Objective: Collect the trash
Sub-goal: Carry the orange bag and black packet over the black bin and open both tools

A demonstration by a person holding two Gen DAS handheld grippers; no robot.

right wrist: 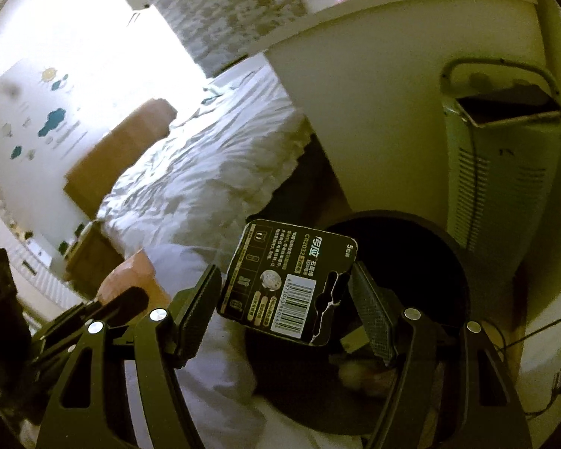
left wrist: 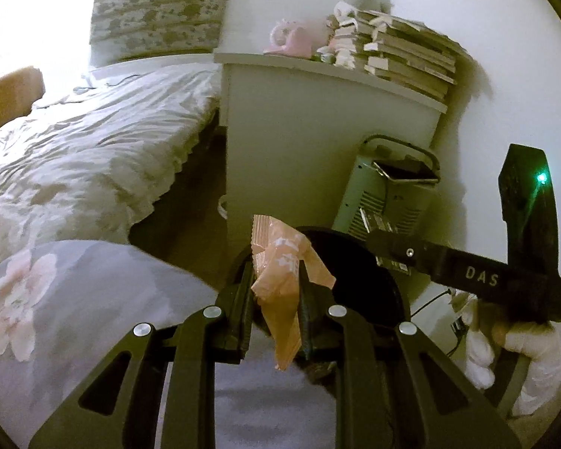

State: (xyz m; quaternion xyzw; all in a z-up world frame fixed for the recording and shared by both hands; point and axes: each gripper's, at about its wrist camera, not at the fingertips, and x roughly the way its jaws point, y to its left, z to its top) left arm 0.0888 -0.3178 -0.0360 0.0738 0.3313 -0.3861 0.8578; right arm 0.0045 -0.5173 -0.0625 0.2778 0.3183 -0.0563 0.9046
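My left gripper [left wrist: 275, 299] is shut on a crumpled orange wrapper [left wrist: 280, 280] and holds it in the air beside a round black bin [left wrist: 355, 273]. My right gripper [right wrist: 286, 295] is open over the same black bin [right wrist: 430, 262]. A black battery card [right wrist: 288, 280] sits between its fingers, touching only the right finger [right wrist: 370, 310], with a gap to the left finger [right wrist: 196, 310]. The right gripper's body [left wrist: 505, 269] and a white-gloved hand [left wrist: 520, 355] show in the left wrist view. The left gripper and wrapper show at the lower left of the right wrist view [right wrist: 127, 284].
A bed with a rumpled white quilt [left wrist: 74, 149] lies to the left. A white cabinet [left wrist: 299, 131] with stacked books [left wrist: 404, 56] stands behind the bin. A pale green heater [left wrist: 389, 194] stands against the wall. A grey flowered cushion [left wrist: 74, 299] lies below my left gripper.
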